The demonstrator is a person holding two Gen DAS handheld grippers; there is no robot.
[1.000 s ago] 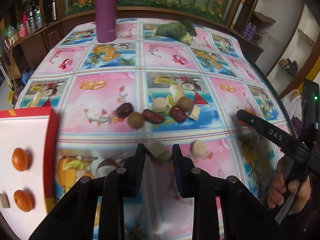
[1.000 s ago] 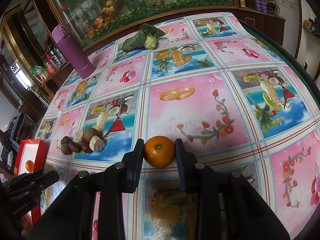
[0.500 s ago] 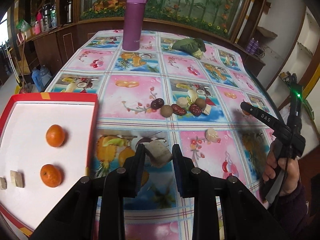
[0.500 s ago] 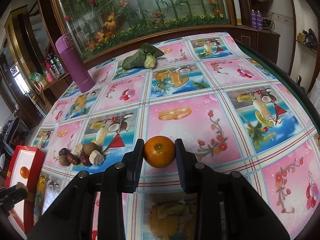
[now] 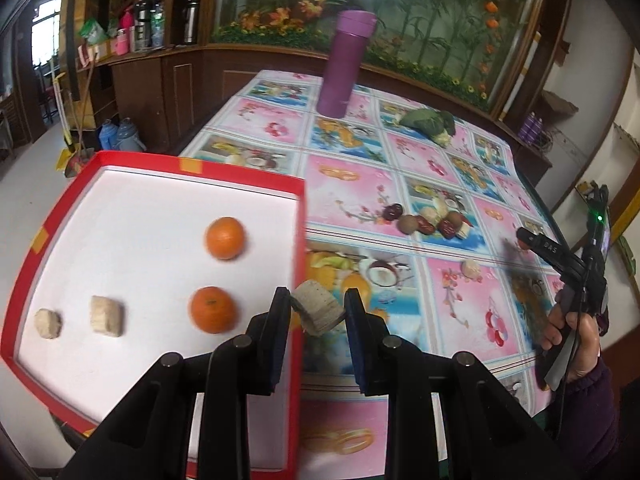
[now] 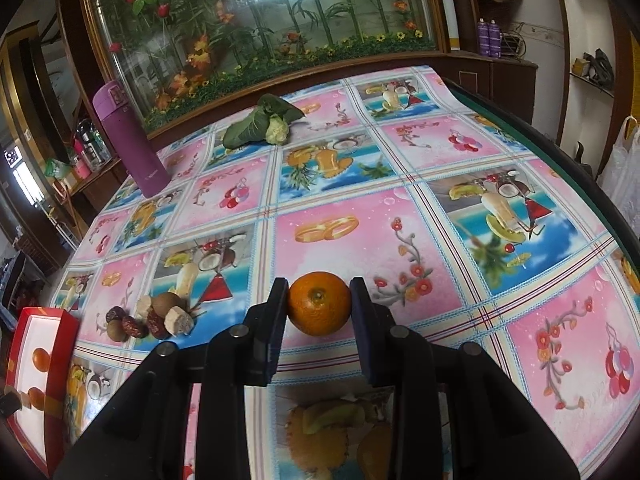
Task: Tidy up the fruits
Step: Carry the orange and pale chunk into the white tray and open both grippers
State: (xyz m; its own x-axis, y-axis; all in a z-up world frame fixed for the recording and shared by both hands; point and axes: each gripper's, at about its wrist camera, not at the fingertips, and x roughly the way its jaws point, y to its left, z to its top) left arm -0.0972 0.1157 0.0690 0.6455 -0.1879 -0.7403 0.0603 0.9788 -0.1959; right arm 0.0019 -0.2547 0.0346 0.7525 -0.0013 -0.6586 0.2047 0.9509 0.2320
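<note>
The left tongs (image 5: 318, 312) are gripping a tan cut chunk (image 5: 317, 307) above the right wall of the red tray (image 5: 298, 264). Two oranges (image 5: 224, 237) and two pale pieces (image 5: 105, 315) are lying on the tray's white floor. On the bench (image 5: 460, 312), a cluster of dates and small fruit (image 5: 428, 222) is sitting near a lone pale piece (image 5: 471, 269). At the right edge, a hand (image 5: 576, 340) is holding the right tongs (image 5: 532, 238). A purple flask (image 5: 346, 64) is standing upright at the far end.

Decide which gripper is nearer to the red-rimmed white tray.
Left. The left gripper, holding a beige chunk, sits at the red-rimmed white tray's right rim. The right gripper, holding an orange, is well away over the tablecloth.
</note>
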